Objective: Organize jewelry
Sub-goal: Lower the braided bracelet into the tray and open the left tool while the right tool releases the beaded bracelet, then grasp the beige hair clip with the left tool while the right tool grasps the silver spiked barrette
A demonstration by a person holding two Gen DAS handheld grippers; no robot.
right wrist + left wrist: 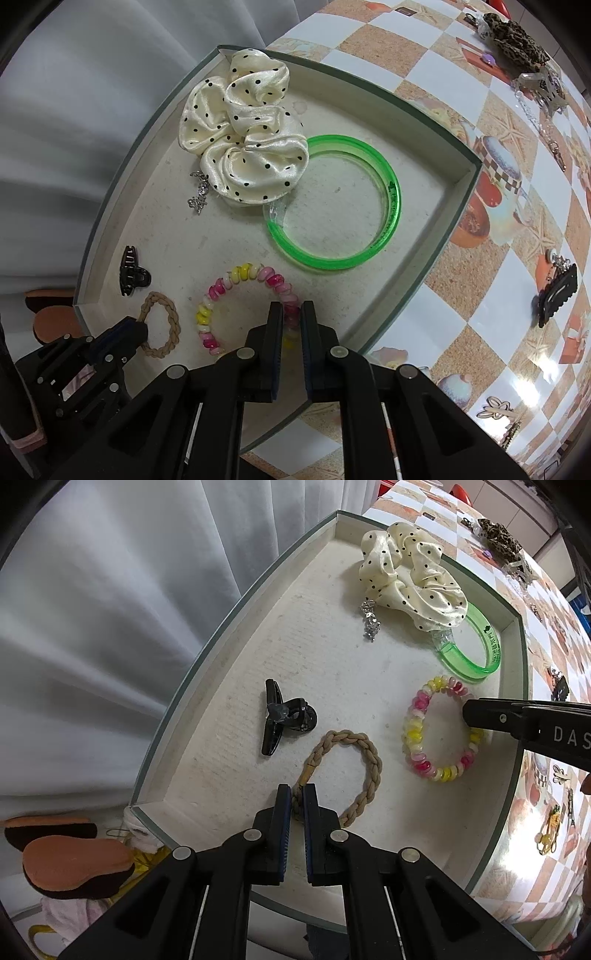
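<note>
A shallow white tray (236, 709) (424, 206) holds the jewelry. My left gripper (297, 794) (142, 326) is shut on a tan braided hair tie (369, 771) (171, 314) that lies on the tray floor. My right gripper (292, 310) (466, 712) is shut on a pink-and-yellow spiral bracelet (236, 275) (413, 720), which also rests in the tray. A cream polka-dot scrunchie (406, 572) (243, 136), a green bangle (476, 657) (384, 229), a black claw clip (280, 720) (133, 273) and a small silver charm (369, 622) (199, 192) lie further in.
The tray sits on a checkered tablecloth (461, 314) near the table's edge. More pieces lie on the cloth: a leopard scrunchie (517, 35), a chain (539, 122), a black clip (557, 291), small clips (495, 410). Grey curtain (92, 609) hangs beyond; slippers (70, 864) lie on the floor.
</note>
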